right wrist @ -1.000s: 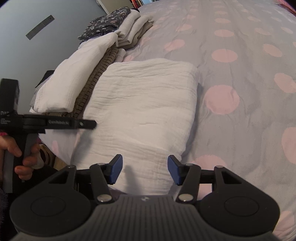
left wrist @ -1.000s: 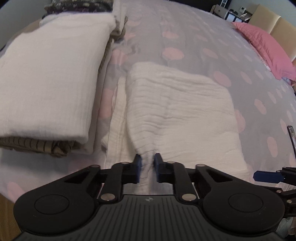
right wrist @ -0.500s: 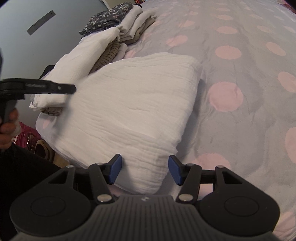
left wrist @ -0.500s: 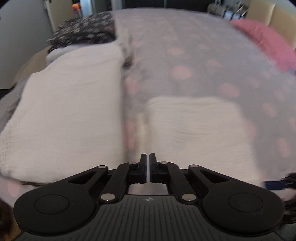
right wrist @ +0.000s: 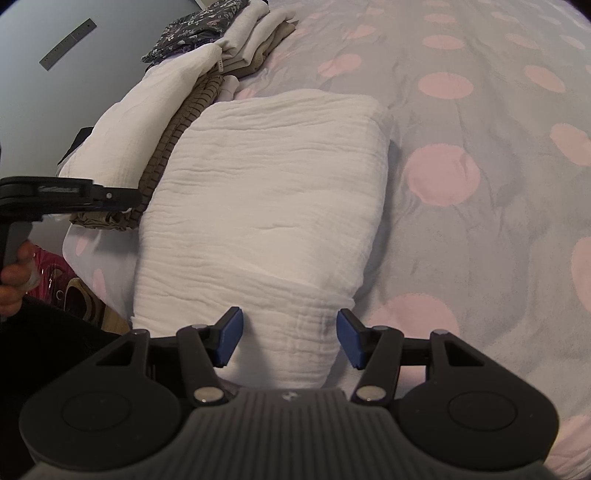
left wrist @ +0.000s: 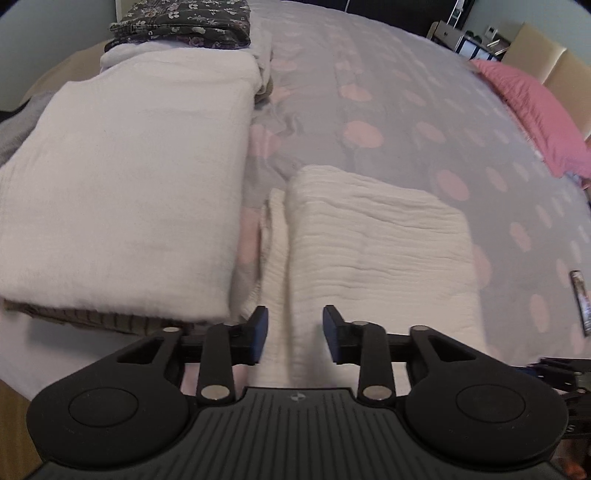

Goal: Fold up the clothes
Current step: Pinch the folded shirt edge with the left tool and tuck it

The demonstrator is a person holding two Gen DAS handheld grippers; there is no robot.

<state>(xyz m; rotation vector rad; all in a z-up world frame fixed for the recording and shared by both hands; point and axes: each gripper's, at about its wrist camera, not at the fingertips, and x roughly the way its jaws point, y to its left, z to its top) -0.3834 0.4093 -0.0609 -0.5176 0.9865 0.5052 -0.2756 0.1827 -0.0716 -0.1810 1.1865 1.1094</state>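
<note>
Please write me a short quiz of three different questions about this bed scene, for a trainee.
1. True or false: the left gripper pinches the folded white crinkled cloth.
2. What lies on top of the far pile? A) dark floral garment B) a red towel C) a blue sock
3. What colour are the dots on the grey bedspread?

Key: 1. false, its jaws are opening and nothing is pinched; 2. A; 3. pink.

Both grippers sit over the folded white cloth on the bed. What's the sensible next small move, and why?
Probably lift the left gripper clear: its jaws are opening with nothing pinched, and the white cloth already lies as a flat folded rectangle. The right gripper is open over the near edge. The cloth likely goes next onto the stack of folded clothes beside it.
</note>
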